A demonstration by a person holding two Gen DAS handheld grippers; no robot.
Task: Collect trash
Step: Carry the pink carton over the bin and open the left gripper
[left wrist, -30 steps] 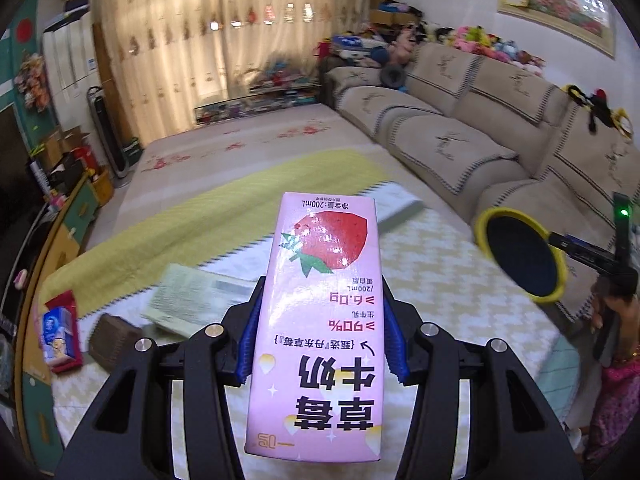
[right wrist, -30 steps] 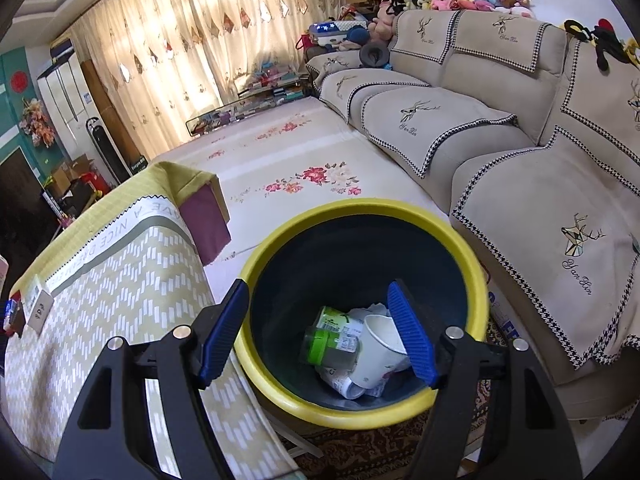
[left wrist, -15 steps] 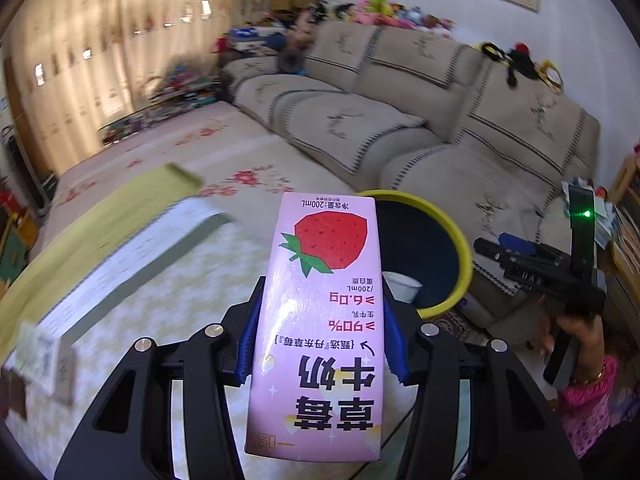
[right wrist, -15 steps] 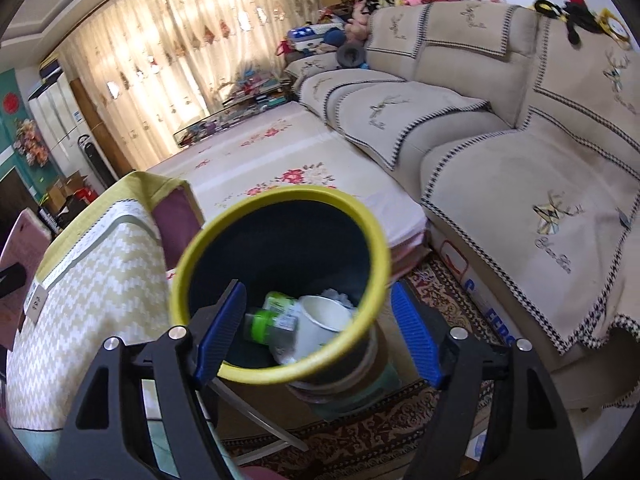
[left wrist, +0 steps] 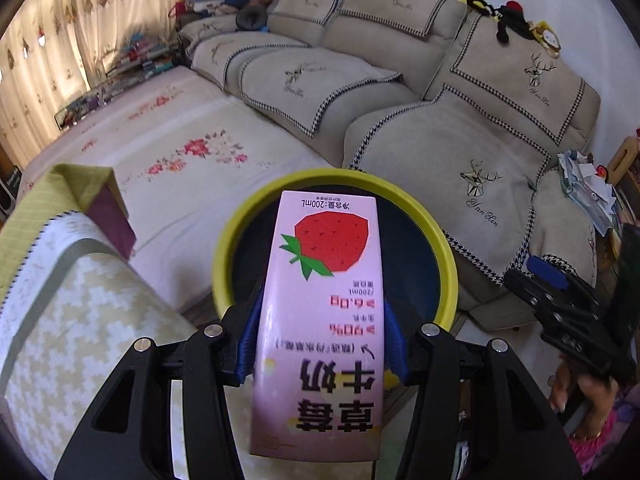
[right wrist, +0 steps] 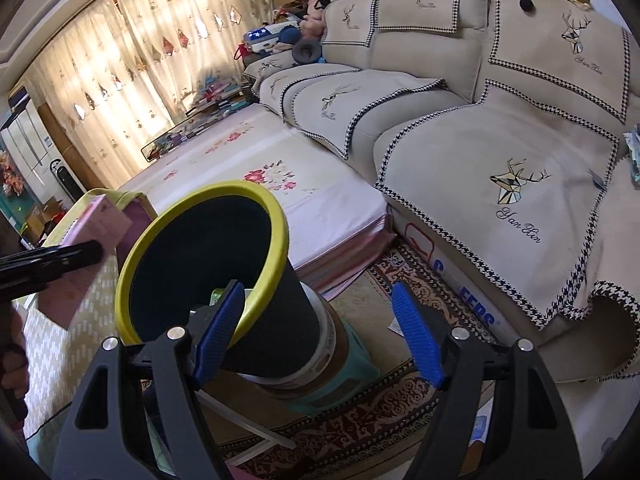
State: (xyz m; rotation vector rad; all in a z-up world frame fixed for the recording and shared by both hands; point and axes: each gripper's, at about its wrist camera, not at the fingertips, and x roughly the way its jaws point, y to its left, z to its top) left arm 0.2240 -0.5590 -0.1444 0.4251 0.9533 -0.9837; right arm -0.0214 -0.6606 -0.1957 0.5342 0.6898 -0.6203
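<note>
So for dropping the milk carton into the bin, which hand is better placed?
Left. The left gripper is clamped on the pink milk carton, right above the yellow-rimmed bin. The right gripper is open and empty, off to the bin's side.

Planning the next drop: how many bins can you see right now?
1. The yellow-rimmed bin stands between the table and the sofa, just ahead of the milk carton in the left gripper. Others may be out of view.
</note>
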